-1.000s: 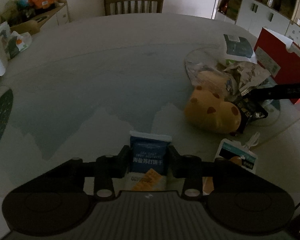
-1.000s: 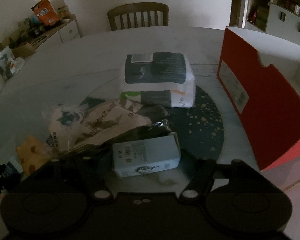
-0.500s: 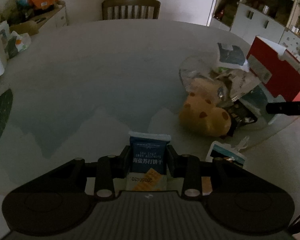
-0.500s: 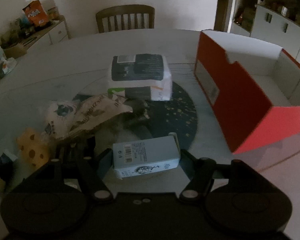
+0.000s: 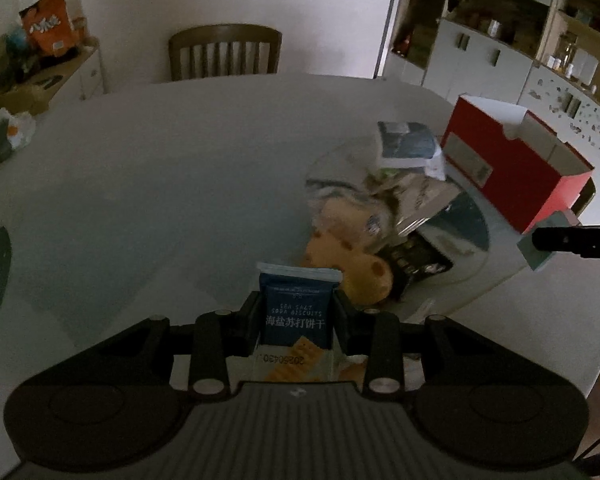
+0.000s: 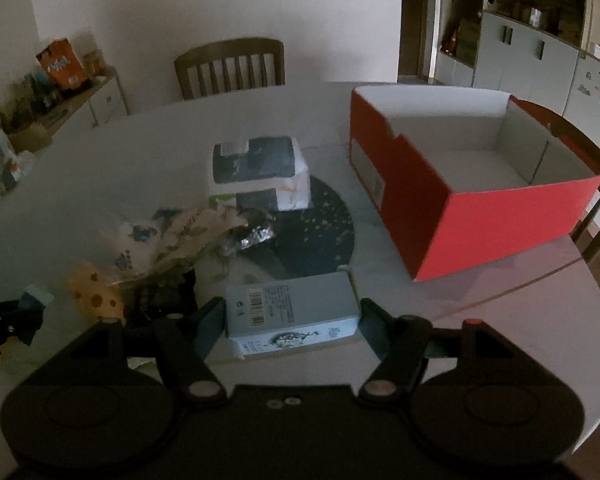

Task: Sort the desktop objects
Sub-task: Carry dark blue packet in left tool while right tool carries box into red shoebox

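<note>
Left gripper [image 5: 296, 320] clamps a biscuit packet [image 5: 296, 312]; right gripper [image 6: 292, 314] clamps a carton [image 6: 292, 312]. Only the right view shows the red box's [image 6: 496, 216] interior.

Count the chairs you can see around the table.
2: one wooden chair at the table's far side, another partly hidden behind the red box on the right. Others may be out of view.

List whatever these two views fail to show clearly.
- Left wrist view: lower part of the biscuit packet sits behind the left claw.
- Left wrist view: right claw is cut off by the frame edge.
- Right wrist view: print on the pale blue box is too small to read.
- Right wrist view: snack pile is dim and blurred.
</note>
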`<state>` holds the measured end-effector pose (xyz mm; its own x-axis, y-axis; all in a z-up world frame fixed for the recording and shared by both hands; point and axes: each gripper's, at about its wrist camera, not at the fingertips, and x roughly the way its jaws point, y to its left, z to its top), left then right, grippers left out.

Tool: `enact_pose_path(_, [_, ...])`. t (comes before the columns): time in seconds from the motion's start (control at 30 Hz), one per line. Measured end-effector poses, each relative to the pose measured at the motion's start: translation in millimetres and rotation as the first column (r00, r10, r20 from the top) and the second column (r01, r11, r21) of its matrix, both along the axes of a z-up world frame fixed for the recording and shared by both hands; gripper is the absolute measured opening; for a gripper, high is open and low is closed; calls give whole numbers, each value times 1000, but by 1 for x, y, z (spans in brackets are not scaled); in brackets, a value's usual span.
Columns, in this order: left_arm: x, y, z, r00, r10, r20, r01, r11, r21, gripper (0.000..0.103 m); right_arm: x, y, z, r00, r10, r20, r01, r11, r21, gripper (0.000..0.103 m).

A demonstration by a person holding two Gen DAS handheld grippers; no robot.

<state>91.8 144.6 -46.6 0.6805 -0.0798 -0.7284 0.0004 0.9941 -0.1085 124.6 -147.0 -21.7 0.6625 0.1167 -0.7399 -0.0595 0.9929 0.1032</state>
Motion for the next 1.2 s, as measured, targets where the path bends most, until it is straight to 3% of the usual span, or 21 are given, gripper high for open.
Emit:
enact_pose_path(0.27, [9, -30, 22, 1000, 0, 27, 0, 1000, -3, 35, 3, -34, 25, 998, 38, 41, -39, 999, 23, 71])
enact_pose_path(0.8, [70, -119, 66, 996, -5, 84, 6, 1000, -12, 35, 68, -126, 62, 987, 128, 97, -132, 991, 34, 71])
enact_pose_path(1.2, [132, -192, 87, 992, -63, 112, 61, 998, 22, 35, 107, -183, 60, 978, 186, 90, -188, 982, 6, 71])
